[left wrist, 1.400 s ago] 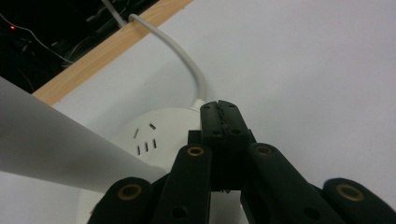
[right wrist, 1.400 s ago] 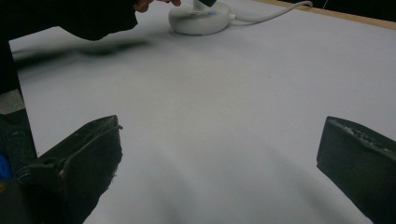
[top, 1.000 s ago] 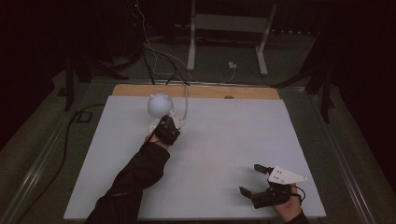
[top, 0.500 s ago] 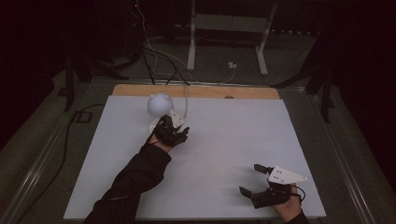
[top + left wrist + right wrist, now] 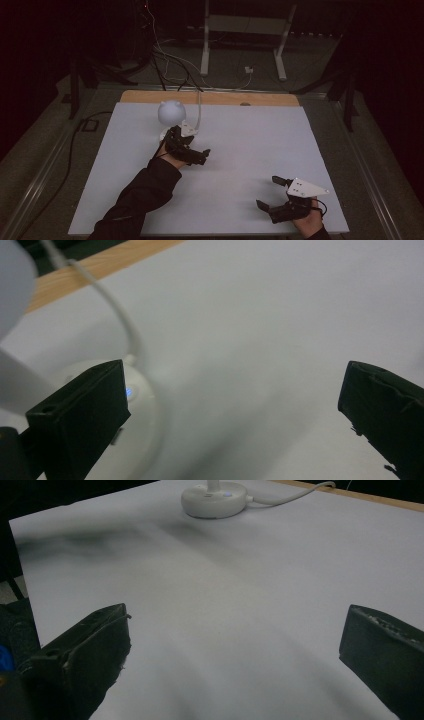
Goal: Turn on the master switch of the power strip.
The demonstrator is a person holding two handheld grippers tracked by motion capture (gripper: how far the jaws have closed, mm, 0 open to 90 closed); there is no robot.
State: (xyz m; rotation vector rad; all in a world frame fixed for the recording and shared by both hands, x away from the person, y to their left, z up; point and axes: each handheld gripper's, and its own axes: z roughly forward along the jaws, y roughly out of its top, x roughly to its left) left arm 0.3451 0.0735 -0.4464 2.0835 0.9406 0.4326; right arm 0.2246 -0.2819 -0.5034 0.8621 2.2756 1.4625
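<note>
Both pairs of black jaws stand wide apart with nothing between them. In the left gripper view, the left-hand jaw sits just in front of the round white base [image 5: 135, 405] of a small lamp, where a blue light glows, though contact cannot be told. In the high view the left gripper [image 5: 192, 150] lies left of centre, at the end of a dark sleeve [image 5: 142, 192] that rises from the bottom edge. The right gripper [image 5: 272, 192], topped by its grey three-cornered plate, rests in the lower right of the same frame, well apart from the left one.

The white lamp [image 5: 171, 112] has a ball-shaped head with two small ear-like bumps and stands just beyond the left gripper, above it in the frame. A white cable [image 5: 199, 102] runs from its base toward the far edge. In the right gripper view the base [image 5: 214, 499] sits at the top centre, far off across bare surface.

The white board [image 5: 260, 145] covers a wooden table whose strip of bare wood [image 5: 210, 97] shows along the far side. Beyond it, the room is dark: loose cables [image 5: 170, 60] on a grey floor, and a white metal stand [image 5: 242, 37] at top centre.
</note>
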